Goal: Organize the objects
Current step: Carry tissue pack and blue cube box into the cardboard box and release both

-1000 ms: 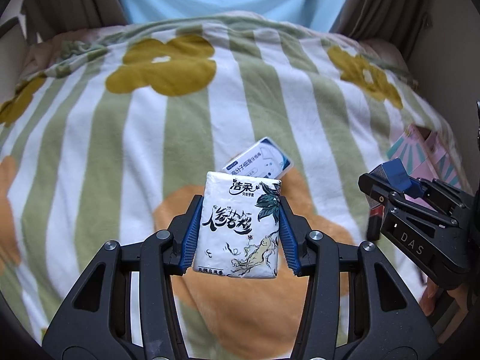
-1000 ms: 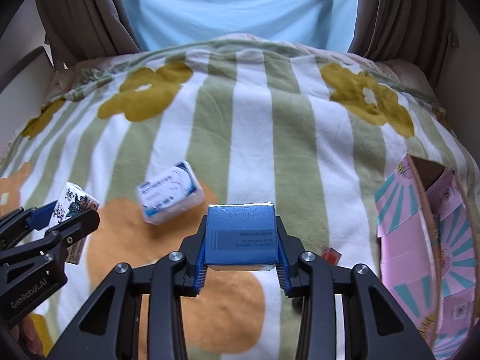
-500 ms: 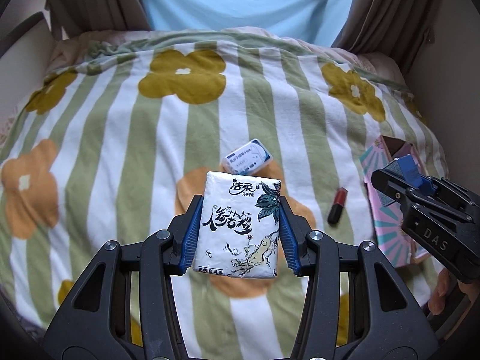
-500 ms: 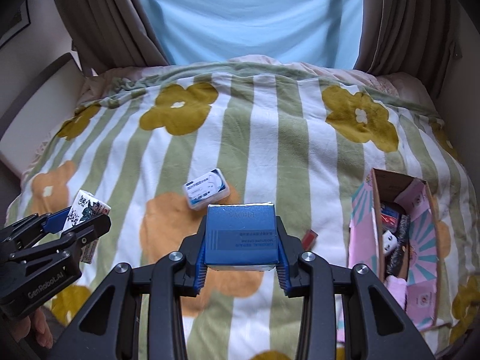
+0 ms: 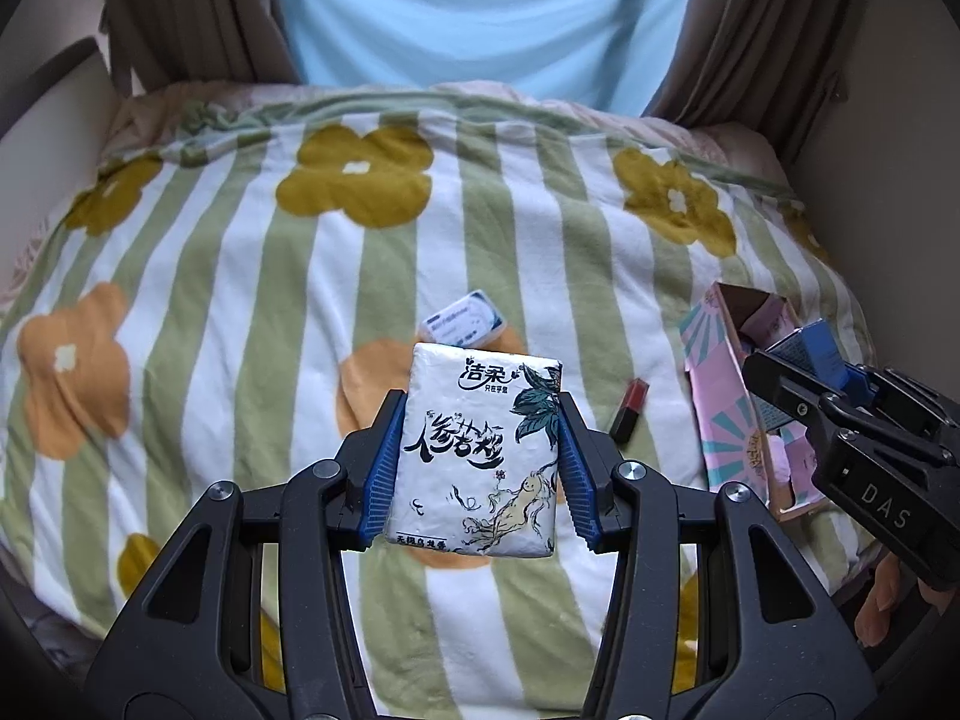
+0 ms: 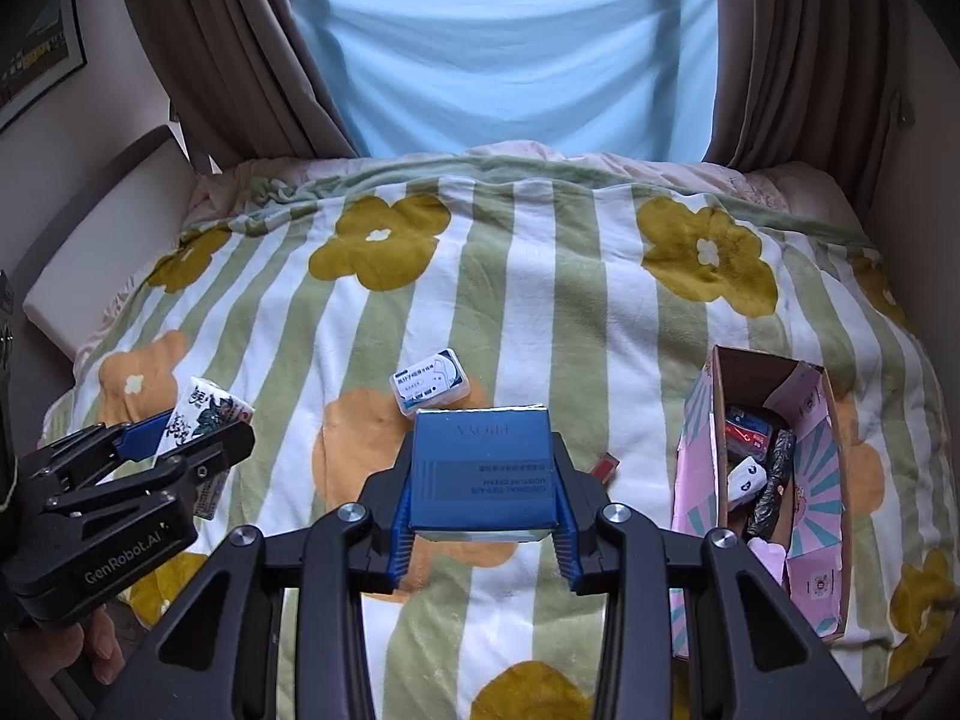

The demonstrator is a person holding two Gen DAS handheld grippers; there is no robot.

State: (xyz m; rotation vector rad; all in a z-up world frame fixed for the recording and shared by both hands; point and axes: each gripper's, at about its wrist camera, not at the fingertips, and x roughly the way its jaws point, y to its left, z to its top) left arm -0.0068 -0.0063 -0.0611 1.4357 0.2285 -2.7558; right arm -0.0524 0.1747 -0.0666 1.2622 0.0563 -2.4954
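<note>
Covering the whole bed, the striped flowered blanket gives a soft, yielding surface, and the open pink cardboard box by its right edge, already part filled, looks light and easy to shove askew. The right gripper has its jaws closed on the side faces of a blue carton, raised above the bed's middle; it looks stiff, flat-sided and probably light, so those sides are a good hold. The left gripper has its jaws pressed into a white tissue pack, which I judge soft, slick-wrapped and best squeezed mid-width. A small white-and-blue packet and a red lipstick lie loose mid-bed
</note>
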